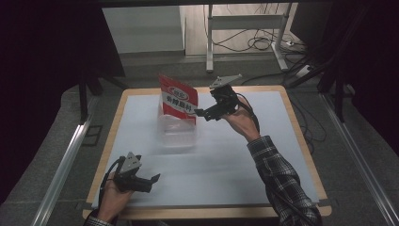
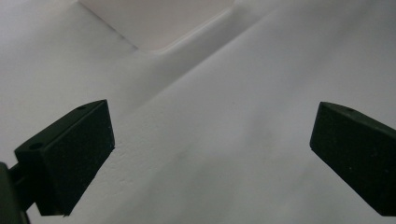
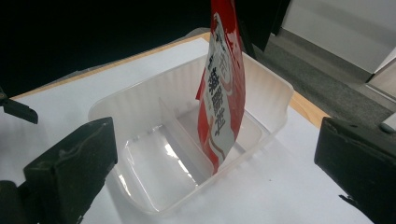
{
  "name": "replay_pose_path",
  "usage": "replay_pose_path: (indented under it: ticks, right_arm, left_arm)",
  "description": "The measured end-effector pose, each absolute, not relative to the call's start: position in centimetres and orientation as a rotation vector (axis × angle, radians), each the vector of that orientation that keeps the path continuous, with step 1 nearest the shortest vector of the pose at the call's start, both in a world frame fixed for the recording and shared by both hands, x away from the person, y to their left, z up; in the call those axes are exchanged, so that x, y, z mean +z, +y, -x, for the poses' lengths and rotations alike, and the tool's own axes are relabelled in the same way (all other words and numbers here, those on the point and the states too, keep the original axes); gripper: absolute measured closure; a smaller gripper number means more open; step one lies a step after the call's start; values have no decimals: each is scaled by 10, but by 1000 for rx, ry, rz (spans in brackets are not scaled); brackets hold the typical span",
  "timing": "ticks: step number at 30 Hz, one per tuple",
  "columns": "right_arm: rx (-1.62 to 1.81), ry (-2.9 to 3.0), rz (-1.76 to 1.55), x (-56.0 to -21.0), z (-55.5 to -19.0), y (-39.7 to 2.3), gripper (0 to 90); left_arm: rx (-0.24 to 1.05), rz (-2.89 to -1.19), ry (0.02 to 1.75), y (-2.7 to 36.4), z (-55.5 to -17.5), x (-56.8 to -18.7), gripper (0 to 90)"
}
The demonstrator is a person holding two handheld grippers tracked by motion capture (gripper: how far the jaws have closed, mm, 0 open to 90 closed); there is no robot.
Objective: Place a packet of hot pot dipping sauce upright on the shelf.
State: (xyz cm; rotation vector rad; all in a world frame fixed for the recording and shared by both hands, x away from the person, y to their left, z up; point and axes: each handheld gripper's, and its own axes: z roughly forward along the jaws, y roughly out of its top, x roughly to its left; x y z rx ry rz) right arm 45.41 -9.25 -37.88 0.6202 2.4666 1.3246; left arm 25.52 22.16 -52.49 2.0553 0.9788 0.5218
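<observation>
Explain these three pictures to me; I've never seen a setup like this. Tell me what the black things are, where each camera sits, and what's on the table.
A person sits at a table covered in white, holding a hand-operated gripper in each hand. No robot arm is involved. The high view looks down from above: the left gripper is near the front edge, the right gripper is raised farther back. The other two pictures come from cameras riding on each gripper; the black blocks at the bottom are its jaws. On the table stands a clear plastic tray with a divider, and a red pouch stands in one compartment. Both grippers are open and hold nothing.
</observation>
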Motion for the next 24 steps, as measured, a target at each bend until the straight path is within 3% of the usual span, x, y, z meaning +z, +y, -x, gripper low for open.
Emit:
replay_pose_path:
  ticks: [24]
  right_arm:
    - [1325, 2423, -680, -386, -432, -124, 0]
  left_arm:
    - [482, -1976, 995, 230, -257, -525, 2]
